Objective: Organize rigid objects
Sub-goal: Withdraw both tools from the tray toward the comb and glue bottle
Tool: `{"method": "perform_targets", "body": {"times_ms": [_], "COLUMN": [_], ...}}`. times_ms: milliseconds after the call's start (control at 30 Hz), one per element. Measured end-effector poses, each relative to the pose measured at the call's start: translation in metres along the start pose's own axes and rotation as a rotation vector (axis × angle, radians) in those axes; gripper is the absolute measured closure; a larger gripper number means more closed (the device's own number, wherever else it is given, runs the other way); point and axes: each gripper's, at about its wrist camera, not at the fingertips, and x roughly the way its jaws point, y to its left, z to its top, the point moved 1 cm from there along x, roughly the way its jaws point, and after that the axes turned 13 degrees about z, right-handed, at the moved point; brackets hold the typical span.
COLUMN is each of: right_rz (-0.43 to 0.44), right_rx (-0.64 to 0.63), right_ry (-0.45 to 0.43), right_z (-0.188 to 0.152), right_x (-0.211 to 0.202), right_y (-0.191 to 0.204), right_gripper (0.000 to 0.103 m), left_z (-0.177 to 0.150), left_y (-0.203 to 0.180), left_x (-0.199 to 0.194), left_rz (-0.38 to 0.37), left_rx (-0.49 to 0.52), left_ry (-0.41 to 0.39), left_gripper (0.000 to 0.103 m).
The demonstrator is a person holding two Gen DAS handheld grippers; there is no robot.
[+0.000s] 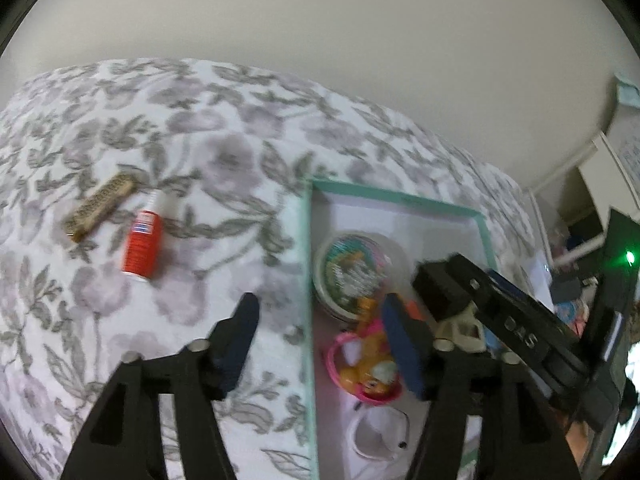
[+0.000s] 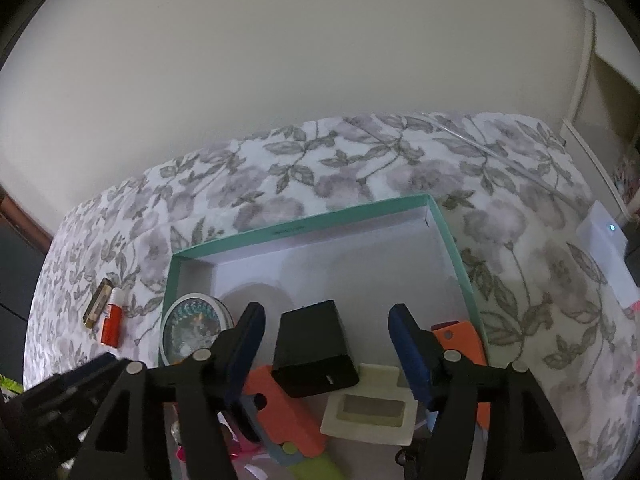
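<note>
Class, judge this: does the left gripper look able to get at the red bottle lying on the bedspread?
Probably yes: the left gripper is open, and the red bottle lies outside the teal box, with only bare bedspread between.

The left hand-held gripper [image 1: 320, 344] has 2 black plastic arms with long triangular cut-outs and round silver screws at the joints. Its fingers [image 1: 402, 350] carry dark blue pads. The right hand-held gripper [image 2: 326, 352] has the same black frame, silver screws and blue pads [image 2: 408, 354].
</note>
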Motion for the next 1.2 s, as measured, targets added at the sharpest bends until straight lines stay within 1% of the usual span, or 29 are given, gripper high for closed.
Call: {"method": "perform_targets", "body": {"times_ms": [67,100,133,167,200,333,400,467,533,633,667,700,900,1200], "right_rz": [0.002,0.002,0.001,0.001,0.002,0.003,0.002,0.003,-0.003,-0.011,-0.012,-0.014,-0.018,-0.021], "right_rx": [-0.013,-0.019,-0.026,-0.031,-0.037,-0.055,-0.063,-0.069,-0.075,-0.087,-0.089,-0.091,-0.090,-0.104], "right_ry": [0.003,0.002,0.000,-0.003,-0.004,-0.007,-0.011,-0.011,-0.013,-0.014,-0.014,-0.013,-0.009,0.004], "right_z": [0.000,0.000,-0.001,-0.001,-0.001,-0.002,-0.003,-0.003,-0.003,-0.003,-0.003,-0.003,-0.003,-0.004], "right_x": [0.000,0.001,0.001,0.001,0.002,0.003,0.004,0.004,0.005,0.005,0.005,0.005,0.006,0.008], "right_y": [0.002,0.004,0.005,0.006,0.007,0.010,0.012,0.013,0.014,0.015,0.015,0.015,0.014,0.016], "right_gripper": [0.033,0.028,0.024,0.022,0.020,0.011,0.008,0.006,0.000,0.000,0.000,0.000,0.000,0.000], "left_z": [0.002,0.003,0.003,0.003,0.004,0.006,0.007,0.008,0.009,0.008,0.008,0.008,0.009,0.010], "left_y": [0.006,0.011,0.014,0.017,0.021,0.029,0.031,0.034,0.036,0.036,0.036,0.036,0.035,0.036], "left_x": [0.001,0.002,0.002,0.003,0.003,0.002,0.003,0.003,0.002,0.002,0.002,0.001,0.000,-0.001], "left_rz": [0.022,0.034,0.042,0.050,0.059,0.095,0.107,0.117,0.130,0.161,0.172,0.180,0.181,0.183], "left_rx": [-0.020,-0.036,-0.047,-0.058,-0.068,-0.089,-0.095,-0.100,-0.103,-0.097,-0.098,-0.102,-0.095,-0.087], "left_ry": [-0.002,-0.004,-0.005,-0.006,-0.010,-0.034,-0.044,-0.051,-0.058,-0.072,-0.079,-0.087,-0.105,-0.111], "left_gripper": [0.036,0.034,0.031,0.025,0.022,0.020,0.016,0.016,0.016,0.014,0.006,0.001,0.001,0.001]}}
